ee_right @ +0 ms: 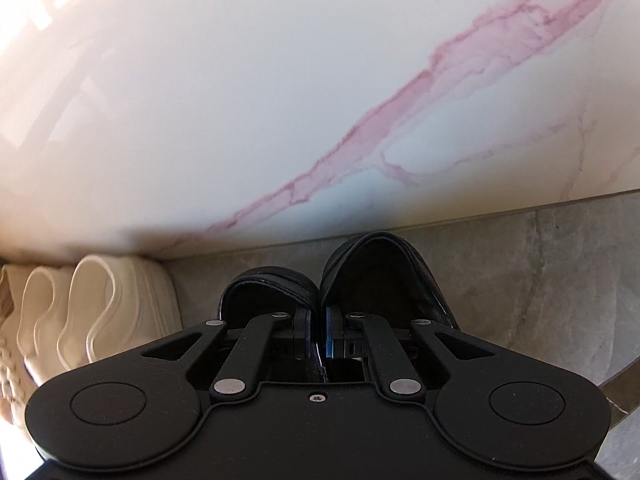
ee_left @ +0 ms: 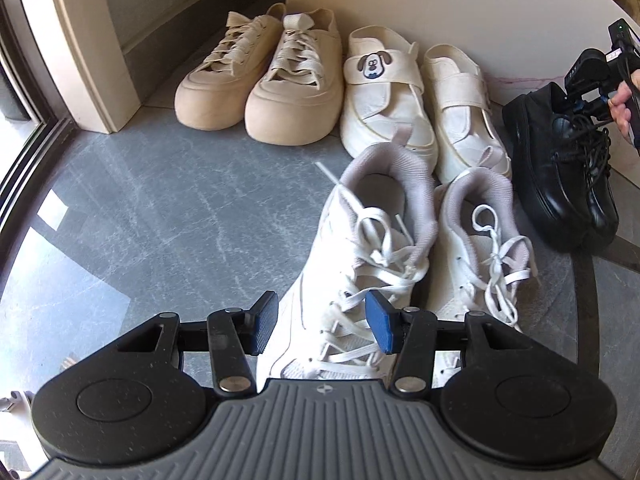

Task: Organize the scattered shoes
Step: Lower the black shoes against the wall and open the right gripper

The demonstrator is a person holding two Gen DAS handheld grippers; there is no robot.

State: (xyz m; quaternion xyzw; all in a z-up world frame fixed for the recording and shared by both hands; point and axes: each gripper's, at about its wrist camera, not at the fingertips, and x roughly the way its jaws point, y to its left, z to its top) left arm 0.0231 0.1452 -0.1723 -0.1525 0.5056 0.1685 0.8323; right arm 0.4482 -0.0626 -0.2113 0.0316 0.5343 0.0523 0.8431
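Hovering low over the grey floor [ee_left: 132, 208], the left gripper [ee_left: 322, 322] has its jaws spread wide on either side of the laced forefoot of a white sneaker [ee_left: 360, 264]; neither pad clearly presses the upper. That sneaker's long axis runs almost straight away from the tool, toe under the jaws and heel opening toward the wall [ee_left: 460, 8], so the jaws straddle it across its width. Its mate [ee_left: 484, 248] lies just beside it on the right, same heading. Both sit out in front of a row set against the wall: a beige lace-up pair [ee_left: 260, 84], then a white strap pair [ee_left: 424, 104], toes pointing outward. The white sneakers point the opposite way. At the right end of that row, the right gripper [ee_right: 319, 332] is pinched narrow on the inner collars of a black pair [ee_right: 360, 276], the two shoes held side by side, heels toward the marbled wall, close to the white strap pair. Whether their soles rest on the floor cannot be told. Judging by reach, the left hand is the nearer one for the white sneakers, which would need turning about to match the row.
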